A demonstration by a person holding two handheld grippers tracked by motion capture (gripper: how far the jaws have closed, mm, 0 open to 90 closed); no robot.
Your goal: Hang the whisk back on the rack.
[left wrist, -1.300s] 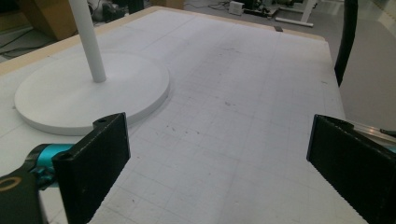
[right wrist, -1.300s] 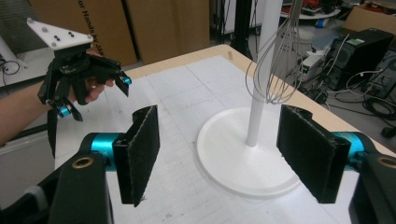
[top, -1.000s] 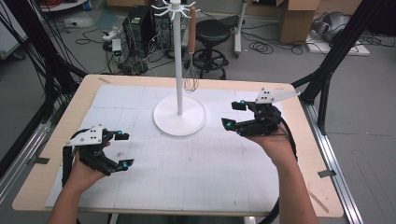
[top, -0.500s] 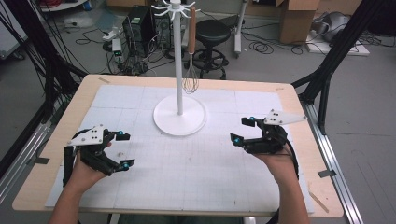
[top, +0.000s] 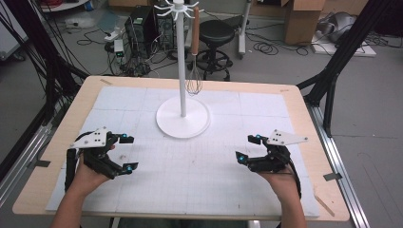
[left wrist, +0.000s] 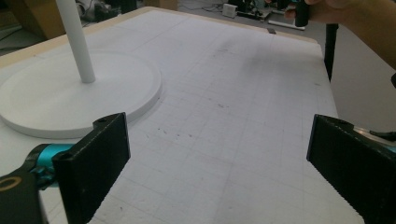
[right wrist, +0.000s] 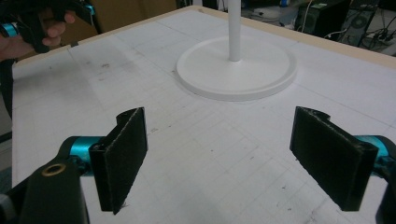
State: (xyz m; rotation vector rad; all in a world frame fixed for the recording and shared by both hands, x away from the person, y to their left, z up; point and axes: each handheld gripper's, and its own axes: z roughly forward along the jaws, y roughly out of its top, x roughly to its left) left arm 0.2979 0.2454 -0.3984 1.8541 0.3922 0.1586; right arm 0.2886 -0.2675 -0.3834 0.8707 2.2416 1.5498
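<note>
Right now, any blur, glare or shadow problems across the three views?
High view: even light, no glare, soft overall, whisk wires barely resolved. Left gripper view: near jaws soft, faint shadows on the mat. Right gripper view: stand base fairly sharp, jaws slightly soft, no glare.

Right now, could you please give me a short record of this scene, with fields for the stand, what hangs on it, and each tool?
surface: table covered by a white gridded mat
stand: white stand, upright, round base on the mat's far middle
hanging item: wire whisk with wooden handle, hung from the stand's top hooks
left tool: open, holding nothing, low over the mat's near left
right tool: open, holding nothing, low over the mat's near right
</note>
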